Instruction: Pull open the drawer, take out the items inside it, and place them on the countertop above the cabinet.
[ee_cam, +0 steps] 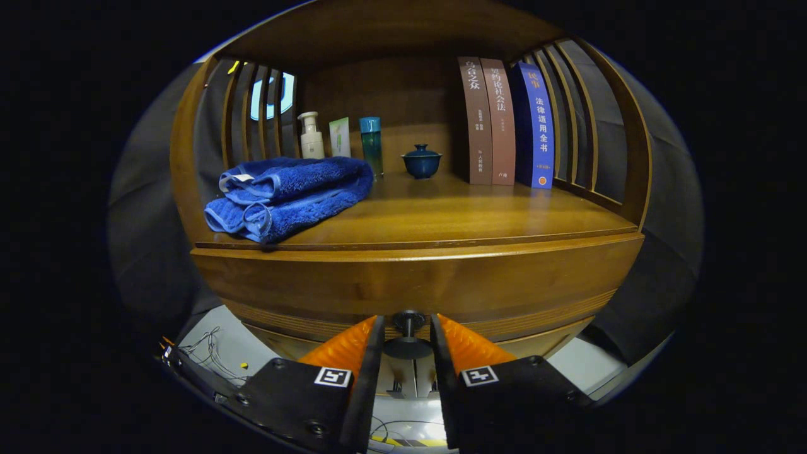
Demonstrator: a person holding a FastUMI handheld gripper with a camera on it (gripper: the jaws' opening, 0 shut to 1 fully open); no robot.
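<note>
Now gripper point(408, 334) fingers sit either side of drawer knob point(408, 323), prob. clamped on it, contact unclear. Drawer point(416, 284) front looks closed, under countertop point(454, 217) w/ towel point(290, 195).

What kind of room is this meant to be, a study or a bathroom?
Probably a staged home corner, not a real room. A wooden cabinet holds three upright books, a folded blue towel, toiletry bottles and a lidded blue cup. The gripper jaws flank the drawer knob.
</note>
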